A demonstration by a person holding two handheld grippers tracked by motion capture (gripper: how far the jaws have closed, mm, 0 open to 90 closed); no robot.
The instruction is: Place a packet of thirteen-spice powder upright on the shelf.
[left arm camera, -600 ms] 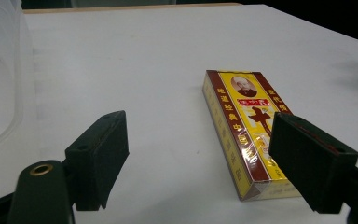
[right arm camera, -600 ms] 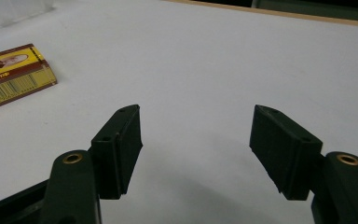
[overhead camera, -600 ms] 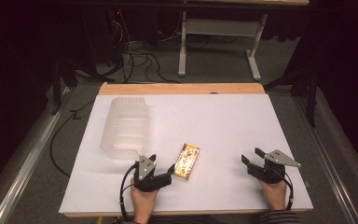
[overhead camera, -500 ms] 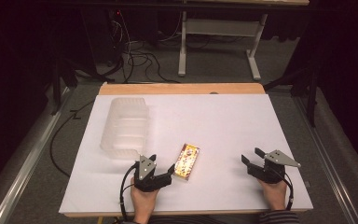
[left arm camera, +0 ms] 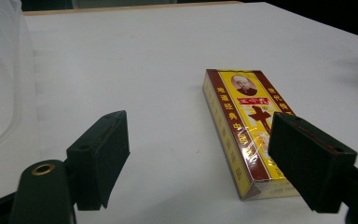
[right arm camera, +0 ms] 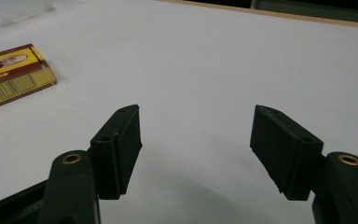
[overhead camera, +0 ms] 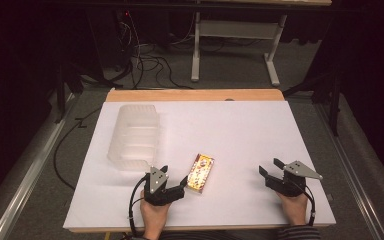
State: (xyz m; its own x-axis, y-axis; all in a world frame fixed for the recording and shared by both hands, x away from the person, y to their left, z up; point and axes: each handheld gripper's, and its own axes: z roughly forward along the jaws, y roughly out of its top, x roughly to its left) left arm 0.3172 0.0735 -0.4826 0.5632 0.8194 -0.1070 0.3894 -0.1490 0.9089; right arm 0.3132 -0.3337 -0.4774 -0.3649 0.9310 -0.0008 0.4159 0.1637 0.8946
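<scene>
My left gripper (overhead camera: pixel 172 181) sits wide open at the near edge of the white table (overhead camera: pixel 240 125) — the flat yellow-and-maroon printed box (overhead camera: pixel 201 172) lies just right of it, its near end level with the right-hand jaw, not clamped. Right gripper (overhead camera: pixel 270 170) gapes too, holding nothing, well off to the right.

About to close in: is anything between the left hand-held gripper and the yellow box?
Nothing visible. The left hand-held gripper is open right at the near end of the yellow box, with bare white table around it; the clear container sits off to the side.
</scene>
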